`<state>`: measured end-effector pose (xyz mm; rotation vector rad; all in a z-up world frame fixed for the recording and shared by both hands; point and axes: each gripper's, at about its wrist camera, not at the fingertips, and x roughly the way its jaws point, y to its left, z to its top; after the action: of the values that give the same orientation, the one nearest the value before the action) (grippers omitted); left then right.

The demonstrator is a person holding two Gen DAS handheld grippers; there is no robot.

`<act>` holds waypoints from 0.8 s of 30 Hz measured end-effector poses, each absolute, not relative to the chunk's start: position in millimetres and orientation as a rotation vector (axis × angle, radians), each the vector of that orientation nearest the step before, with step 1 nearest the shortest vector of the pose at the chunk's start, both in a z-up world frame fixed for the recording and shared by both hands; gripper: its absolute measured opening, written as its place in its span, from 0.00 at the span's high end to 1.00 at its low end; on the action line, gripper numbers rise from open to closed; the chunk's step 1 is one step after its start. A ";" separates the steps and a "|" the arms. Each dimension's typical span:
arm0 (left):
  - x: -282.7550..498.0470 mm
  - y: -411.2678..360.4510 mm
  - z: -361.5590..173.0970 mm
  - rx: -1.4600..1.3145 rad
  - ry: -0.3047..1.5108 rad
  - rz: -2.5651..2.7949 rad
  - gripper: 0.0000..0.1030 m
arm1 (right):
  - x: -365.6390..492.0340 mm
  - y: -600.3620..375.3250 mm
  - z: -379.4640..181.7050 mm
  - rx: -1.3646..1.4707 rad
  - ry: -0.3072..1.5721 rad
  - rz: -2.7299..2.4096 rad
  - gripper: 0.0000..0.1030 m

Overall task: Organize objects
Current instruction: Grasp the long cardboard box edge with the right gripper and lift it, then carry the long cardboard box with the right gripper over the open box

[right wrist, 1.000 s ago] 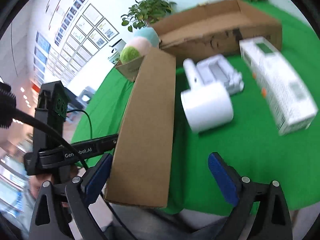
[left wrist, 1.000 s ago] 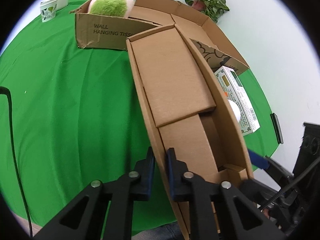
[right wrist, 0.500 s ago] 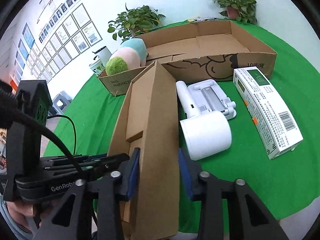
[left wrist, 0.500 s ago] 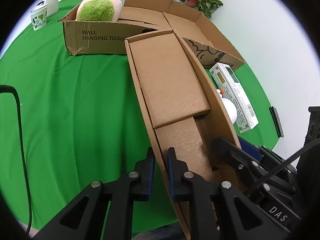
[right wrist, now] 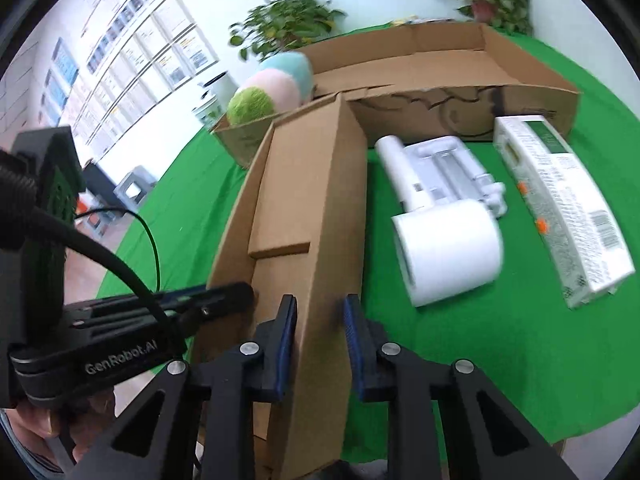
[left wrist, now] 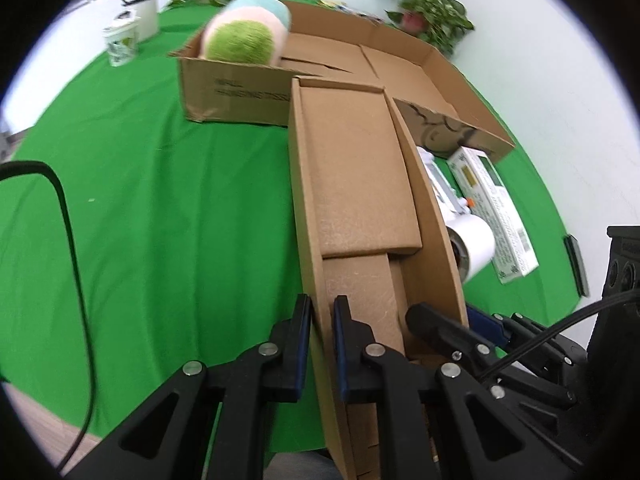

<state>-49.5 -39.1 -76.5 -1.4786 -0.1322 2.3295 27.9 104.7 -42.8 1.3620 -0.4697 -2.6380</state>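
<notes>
Closing now, right gripper (right wrist: 320,320) straddles narrow open-topped cardboard box (right wrist: 304,216) wall.

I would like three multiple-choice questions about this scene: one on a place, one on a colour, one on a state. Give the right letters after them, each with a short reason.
1. Where is the plush toy?
A. in a corner of the big open carton
B. on the white roller
C. under the table

2. What colour is the cloth on the table?
A. red
B. green
C. grey

3. What does the left gripper hold?
A. nothing
B. the printed white box
C. a side wall of the long narrow carton

Answers:
1 A: the toy sits in the carton's corner, above its rim.
2 B: bright green cloth surrounds all items.
3 C: both pads press on the cardboard wall; the right gripper is closing over the opposite wall.
</notes>
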 end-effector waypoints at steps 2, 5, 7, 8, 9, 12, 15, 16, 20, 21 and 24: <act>-48.7 -40.4 -77.7 -1.485 -0.155 2.365 0.90 | 24.2 103.9 -46.1 1.354 -0.448 -2.610 0.79; -50.8 -38.5 -81.8 -1.512 -0.189 2.404 0.89 | 17.2 108.1 -52.6 1.354 -0.447 -2.559 0.79; -51.6 -35.5 -80.7 -1.519 -0.159 2.408 0.89 | 13.8 111.2 -55.7 1.363 -0.460 -2.530 0.79; -52.7 -34.0 -80.7 -1.529 -0.154 2.416 0.90 | 12.9 111.9 -55.7 1.368 -0.459 -2.518 0.79; -53.9 -33.3 -81.2 -1.536 -0.154 2.423 0.90 | 11.9 112.8 -55.8 1.367 -0.456 -2.512 0.79; -58.5 -32.1 -82.9 -1.555 -0.172 2.443 0.90 | 8.3 115.3 -57.0 1.361 -0.467 -2.494 0.78; -62.6 -30.4 -86.0 -1.552 -0.161 2.461 0.90 | 8.0 114.0 -57.1 1.343 -0.445 -2.500 0.78; -62.9 -30.6 -85.7 -1.549 -0.154 2.462 0.90 | 8.4 114.2 -57.0 1.338 -0.444 -2.503 0.78; -61.9 -31.6 -85.9 -1.532 -0.131 2.455 0.90 | 10.9 113.2 -57.1 1.325 -0.459 -2.517 0.78; -62.0 -31.4 -86.0 -1.530 -0.124 2.453 0.90 | 11.7 113.0 -57.5 1.319 -0.467 -2.525 0.78; -62.5 -30.1 -85.3 -1.529 -0.102 2.446 0.90 | 12.9 112.1 -58.5 1.308 -0.486 -2.547 0.78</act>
<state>-62.5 -30.1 -85.3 -1.5290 -0.1022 2.4460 12.9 112.1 -58.5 1.3084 -0.4864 -2.5474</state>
